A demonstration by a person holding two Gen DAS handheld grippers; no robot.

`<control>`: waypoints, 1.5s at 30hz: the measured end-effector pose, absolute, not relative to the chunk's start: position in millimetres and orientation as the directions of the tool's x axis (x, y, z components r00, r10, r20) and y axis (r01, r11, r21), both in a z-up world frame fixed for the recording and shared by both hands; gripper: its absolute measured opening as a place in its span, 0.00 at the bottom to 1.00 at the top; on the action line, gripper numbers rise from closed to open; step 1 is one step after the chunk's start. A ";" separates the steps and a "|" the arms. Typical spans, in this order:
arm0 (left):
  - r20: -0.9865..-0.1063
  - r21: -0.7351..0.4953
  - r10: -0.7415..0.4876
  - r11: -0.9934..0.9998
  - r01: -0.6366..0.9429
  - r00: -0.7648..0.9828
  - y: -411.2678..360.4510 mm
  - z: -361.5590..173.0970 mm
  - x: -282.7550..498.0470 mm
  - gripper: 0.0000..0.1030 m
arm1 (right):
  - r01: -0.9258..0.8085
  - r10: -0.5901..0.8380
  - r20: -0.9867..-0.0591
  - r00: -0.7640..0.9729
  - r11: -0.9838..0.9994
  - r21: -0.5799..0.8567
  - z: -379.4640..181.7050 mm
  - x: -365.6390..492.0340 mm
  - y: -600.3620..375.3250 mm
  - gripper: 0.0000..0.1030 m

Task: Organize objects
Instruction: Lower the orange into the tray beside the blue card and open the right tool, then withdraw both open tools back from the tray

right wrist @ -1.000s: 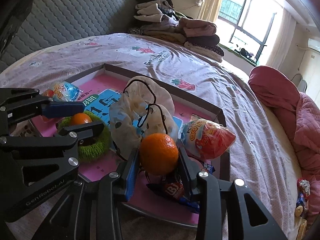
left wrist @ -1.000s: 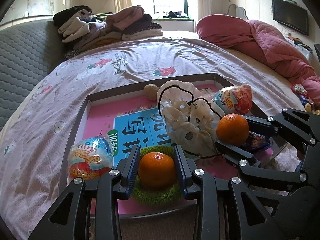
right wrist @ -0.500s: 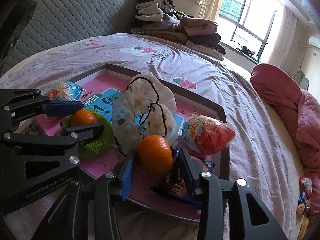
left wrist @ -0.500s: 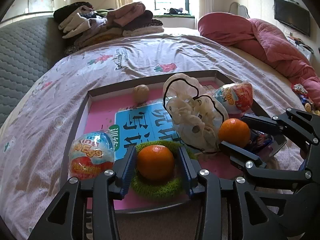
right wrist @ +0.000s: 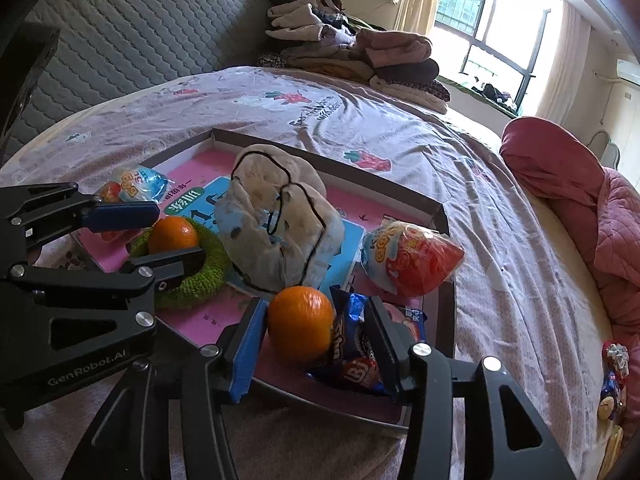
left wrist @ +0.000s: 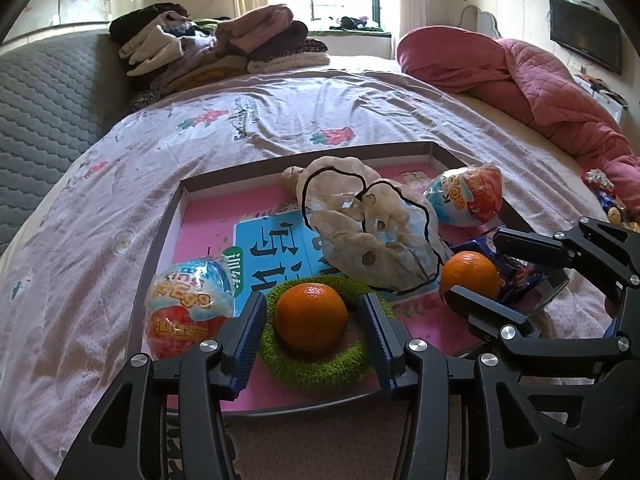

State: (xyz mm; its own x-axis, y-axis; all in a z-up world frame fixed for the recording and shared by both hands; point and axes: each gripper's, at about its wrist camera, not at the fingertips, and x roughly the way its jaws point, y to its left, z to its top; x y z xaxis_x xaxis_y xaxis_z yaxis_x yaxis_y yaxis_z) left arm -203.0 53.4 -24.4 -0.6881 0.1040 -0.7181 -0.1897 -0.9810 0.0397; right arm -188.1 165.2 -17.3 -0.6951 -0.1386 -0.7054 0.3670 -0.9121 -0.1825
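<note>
While both tools sit wide, nothing gripped: left tool [left wrist: 314,344] straddles orange [left wrist: 311,317] in green ring [left wrist: 316,372]; right tool [right wrist: 316,344] straddles second orange [right wrist: 300,322] in tray [right wrist: 434,210]. Oranges look placed; cloth bag [right wrist: 276,216], snacks probably left.

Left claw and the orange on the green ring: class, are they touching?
Apart. The left wrist view shows green ring on both sides between the orange and the open left claw.

One orange [left wrist: 311,318] sits in a green knitted ring [left wrist: 320,368] at the tray's [left wrist: 168,236] near edge. The second orange [right wrist: 300,323] lies beside a blue snack packet [right wrist: 354,354], seemingly touching it.
</note>
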 end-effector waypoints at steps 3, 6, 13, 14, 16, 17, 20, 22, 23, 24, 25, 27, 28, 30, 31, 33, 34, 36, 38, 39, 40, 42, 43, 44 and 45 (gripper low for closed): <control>-0.717 0.036 0.100 -0.983 -0.180 -0.689 51.7 -22.1 -201.5 0.53 | 0.363 -0.141 -0.702 -0.698 -0.915 -0.177 -14.9 -186.5 165.3 0.48; -0.716 0.033 0.097 -0.985 -0.172 -0.691 50.5 -19.8 -200.5 0.57 | 0.358 -0.153 -0.702 -0.695 -0.921 -0.153 -11.9 -185.5 167.5 0.48; -0.707 0.030 0.095 -0.986 -0.165 -0.701 50.0 -14.1 -195.6 0.59 | 0.332 -0.177 -0.694 -0.698 -0.939 -0.094 -4.9 -184.4 175.2 0.49; -0.706 0.030 0.096 -0.986 -0.164 -0.702 49.9 -13.4 -195.0 0.60 | 0.326 -0.180 -0.692 -0.699 -0.942 -0.083 -3.8 -184.4 176.6 0.50; -0.702 0.027 0.095 -0.987 -0.160 -0.706 49.2 -11.7 -193.7 0.60 | 0.316 -0.181 -0.689 -0.702 -0.946 -0.073 -2.3 -184.3 178.8 0.52; -0.700 0.024 0.097 -0.987 -0.159 -0.708 49.1 -10.5 -193.0 0.60 | 0.312 -0.182 -0.686 -0.704 -0.948 -0.069 -1.1 -184.1 179.4 0.53; -0.695 0.026 0.094 -0.987 -0.156 -0.713 48.2 -7.3 -190.8 0.62 | 0.298 -0.194 -0.676 -0.711 -0.954 -0.040 3.1 -182.6 183.5 0.53; -0.692 0.026 0.093 -0.988 -0.154 -0.716 47.4 -5.7 -189.1 0.62 | 0.289 -0.206 -0.667 -0.716 -0.957 -0.014 6.0 -182.2 187.6 0.53; -0.690 0.027 0.093 -0.988 -0.154 -0.718 47.6 -5.2 -187.9 0.62 | 0.285 -0.212 -0.664 -0.717 -0.959 -0.002 7.6 -181.6 189.5 0.54; -0.688 0.029 0.092 -0.988 -0.154 -0.720 47.6 -4.2 -186.7 0.62 | 0.282 -0.222 -0.660 -0.718 -0.959 0.016 9.0 -181.4 191.4 0.55; -0.684 0.031 0.090 -0.988 -0.152 -0.724 47.4 -2.9 -185.3 0.62 | 0.278 -0.227 -0.656 -0.720 -0.960 0.028 10.2 -180.8 193.1 0.56; -0.679 0.030 0.091 -0.988 -0.152 -0.728 46.5 -0.5 -183.1 0.62 | 0.272 -0.234 -0.651 -0.722 -0.961 0.043 12.9 -180.1 194.6 0.57; -0.678 0.030 0.091 -0.988 -0.151 -0.730 46.6 0.1 -181.8 0.62 | 0.269 -0.236 -0.647 -0.725 -0.962 0.049 14.4 -179.2 195.8 0.57; -0.672 0.028 0.090 -0.989 -0.146 -0.735 44.9 2.3 -179.2 0.63 | 0.266 -0.242 -0.641 -0.728 -0.962 0.061 16.8 -177.3 197.2 0.58; -0.670 0.024 0.090 -0.989 -0.144 -0.737 43.9 3.4 -177.0 0.63 | 0.266 -0.249 -0.640 -0.727 -0.961 0.072 18.1 -176.1 198.0 0.59; -0.669 0.023 0.091 -0.990 -0.142 -0.738 42.8 5.1 -174.8 0.65 | 0.264 -0.254 -0.634 -0.730 -0.961 0.082 20.3 -174.0 198.5 0.60; -0.666 0.022 0.092 -0.990 -0.142 -0.740 42.0 6.4 -172.9 0.67 | 0.264 -0.256 -0.632 -0.731 -0.961 0.085 21.8 -172.6 198.6 0.60; -0.659 0.021 0.090 -0.990 -0.138 -0.747 39.9 8.8 -169.5 0.69 | 0.260 -0.253 -0.627 -0.737 -0.962 0.082 24.6 -169.4 198.3 0.61; -0.654 0.025 0.086 -0.990 -0.136 -0.751 37.9 11.3 -165.7 0.71 | 0.253 -0.237 -0.615 -0.752 -0.965 0.062 28.2 -164.0 196.9 0.61; -0.650 0.026 0.082 -0.991 -0.130 -0.756 36.5 12.5 -163.3 0.71 | 0.250 -0.233 -0.611 -0.756 -0.966 0.058 29.2 -161.4 196.8 0.61; -0.647 0.027 0.079 -0.992 -0.126 -0.758 34.8 13.4 -160.8 0.72 | 0.250 -0.231 -0.605 -0.762 -0.967 0.054 31.0 -158.4 196.2 0.61; -0.647 0.021 0.076 -0.993 -0.117 -0.758 30.4 14.8 -155.9 0.72 | 0.249 -0.231 -0.597 -0.768 -0.967 0.054 34.0 -152.8 194.8 0.61; -0.649 0.019 0.073 -0.993 -0.112 -0.758 29.3 15.1 -154.3 0.72 | 0.248 -0.229 -0.595 -0.770 -0.967 0.052 34.9 -150.9 194.1 0.62; -0.650 0.019 0.069 -0.994 -0.106 -0.757 27.8 15.2 -152.7 0.72 | 0.247 -0.230 -0.591 -0.773 -0.967 0.053 35.7 -149.0 193.6 0.63; -0.651 0.018 0.063 -0.995 -0.098 -0.757 26.2 15.2 -150.8 0.72 | 0.247 -0.232 -0.590 -0.774 -0.967 0.057 36.3 -147.2 192.7 0.64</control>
